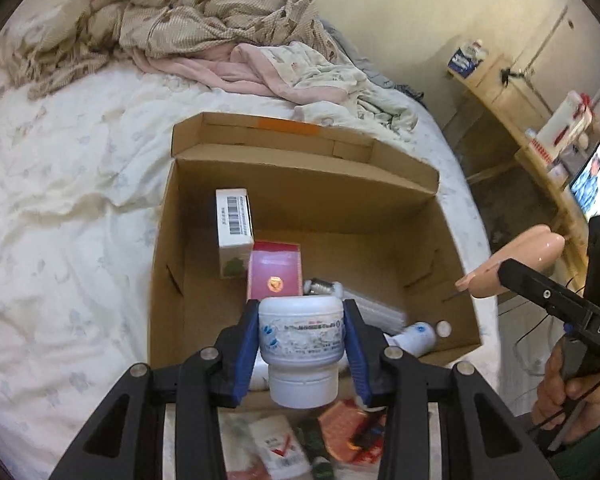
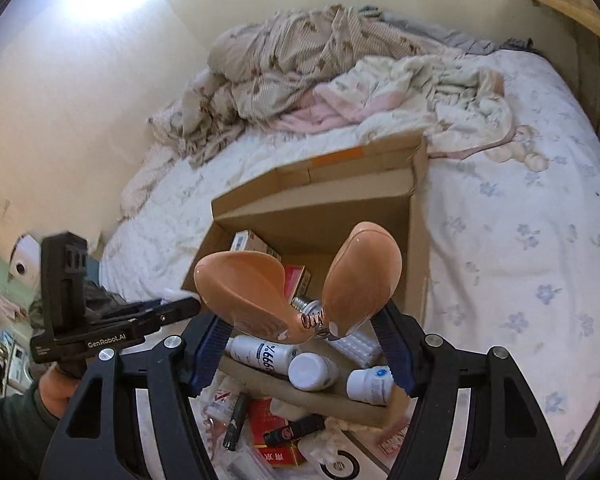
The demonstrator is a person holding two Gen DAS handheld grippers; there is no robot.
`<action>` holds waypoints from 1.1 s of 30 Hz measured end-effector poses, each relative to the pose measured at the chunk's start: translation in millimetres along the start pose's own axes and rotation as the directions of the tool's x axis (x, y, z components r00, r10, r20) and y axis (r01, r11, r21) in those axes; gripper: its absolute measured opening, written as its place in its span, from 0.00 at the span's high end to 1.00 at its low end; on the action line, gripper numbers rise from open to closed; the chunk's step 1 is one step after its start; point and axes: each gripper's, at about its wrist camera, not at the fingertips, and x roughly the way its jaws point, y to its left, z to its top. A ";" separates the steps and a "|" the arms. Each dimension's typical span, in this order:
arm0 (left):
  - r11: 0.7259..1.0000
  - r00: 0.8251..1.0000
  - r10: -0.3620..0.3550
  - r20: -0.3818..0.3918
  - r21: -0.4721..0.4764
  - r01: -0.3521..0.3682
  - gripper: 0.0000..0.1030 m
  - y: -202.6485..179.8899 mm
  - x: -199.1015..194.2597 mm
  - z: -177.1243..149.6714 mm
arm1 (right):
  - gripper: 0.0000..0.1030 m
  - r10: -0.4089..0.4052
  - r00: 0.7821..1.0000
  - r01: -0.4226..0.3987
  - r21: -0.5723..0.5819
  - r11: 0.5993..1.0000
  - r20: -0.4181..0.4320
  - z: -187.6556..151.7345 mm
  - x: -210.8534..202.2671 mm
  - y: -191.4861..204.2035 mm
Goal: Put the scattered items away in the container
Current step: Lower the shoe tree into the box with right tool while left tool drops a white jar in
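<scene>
My left gripper [image 1: 300,312] is shut on a white jar [image 1: 300,344] and holds it over the near edge of an open cardboard box [image 1: 300,192] that stands on the bed. My right gripper [image 2: 304,320] is shut on a peach spring hand exerciser [image 2: 360,280], its two lobes splayed above the box [image 2: 320,216]. In the left wrist view that exerciser [image 1: 516,256] hangs just past the box's right wall, with a right finger [image 1: 540,292] on it. Inside the box lie a white barcoded carton [image 1: 234,232], a red box [image 1: 276,276] and white bottles [image 2: 260,354].
Loose items lie on the bed in front of the box: red packs [image 2: 272,428], a white packet [image 1: 276,448] and black tubes [image 2: 236,420]. Crumpled blankets [image 1: 204,20] are heaped at the far end of the bed [image 1: 80,220]. A wooden shelf [image 1: 532,128] stands to the right.
</scene>
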 end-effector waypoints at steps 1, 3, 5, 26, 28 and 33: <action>1.000 1.000 0.002 -0.002 0.015 -0.002 0.61 -2.0 2.7 0.4 | 0.30 -0.006 1.000 0.006 -0.012 1.000 -0.012 -0.3 6.5 2.5; 0.999 1.000 0.012 -0.005 0.031 -0.012 0.61 -4.4 7.5 -0.1 | 0.30 -0.019 0.999 0.017 -0.051 0.999 -0.042 -2.1 21.6 9.8; 0.998 0.999 0.040 -0.023 0.044 -0.039 0.61 -5.6 15.7 -0.4 | 0.30 -0.040 0.996 0.032 -0.094 0.995 -0.077 -7.7 34.4 16.3; 0.991 0.991 0.127 -0.034 0.045 -0.125 0.35 -0.1 19.5 -10.7 | 0.12 -0.328 0.944 0.307 -0.312 0.899 -0.017 -15.6 35.6 34.6; 0.991 0.991 0.132 -0.033 0.041 -0.130 0.35 0.9 18.2 -11.1 | 0.09 -0.348 0.937 0.336 -0.349 0.875 0.030 -17.2 30.2 41.8; 0.990 0.990 0.136 -0.023 0.033 -0.135 0.35 3.2 11.5 -12.0 | 0.09 -0.305 0.952 0.293 -0.372 0.881 0.028 -20.8 30.3 49.3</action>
